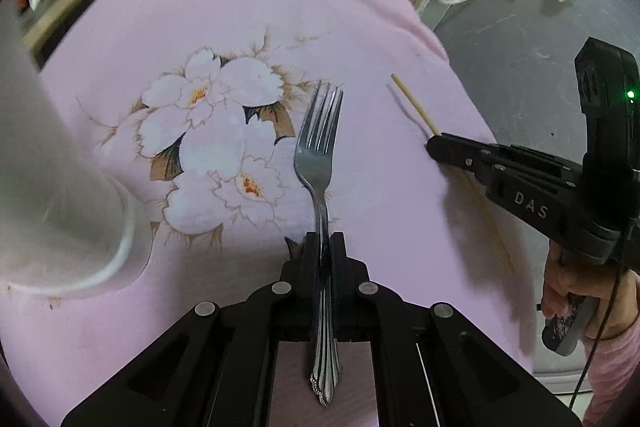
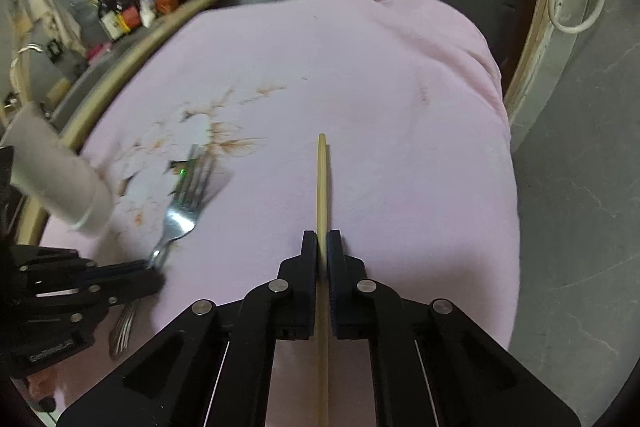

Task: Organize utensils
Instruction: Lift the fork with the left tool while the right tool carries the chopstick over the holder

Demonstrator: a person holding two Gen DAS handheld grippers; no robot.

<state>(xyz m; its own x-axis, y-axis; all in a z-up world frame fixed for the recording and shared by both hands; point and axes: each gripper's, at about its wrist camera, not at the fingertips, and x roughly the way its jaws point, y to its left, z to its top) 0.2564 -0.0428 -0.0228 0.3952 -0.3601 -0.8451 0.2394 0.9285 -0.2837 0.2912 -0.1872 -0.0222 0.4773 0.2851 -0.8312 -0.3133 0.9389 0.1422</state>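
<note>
1. Two tongs, both pinching: my left gripper (image 1: 323, 239) clamps the fork (image 1: 318, 147) by its handle, tines pointing away over the pink floral cloth (image 1: 200, 47).
2. My right gripper (image 2: 322, 239) is pressed onto a wooden chopstick (image 2: 321, 179), above the cloth's right side.
3. A white cup (image 1: 60, 187) sits left of the fork.
</note>
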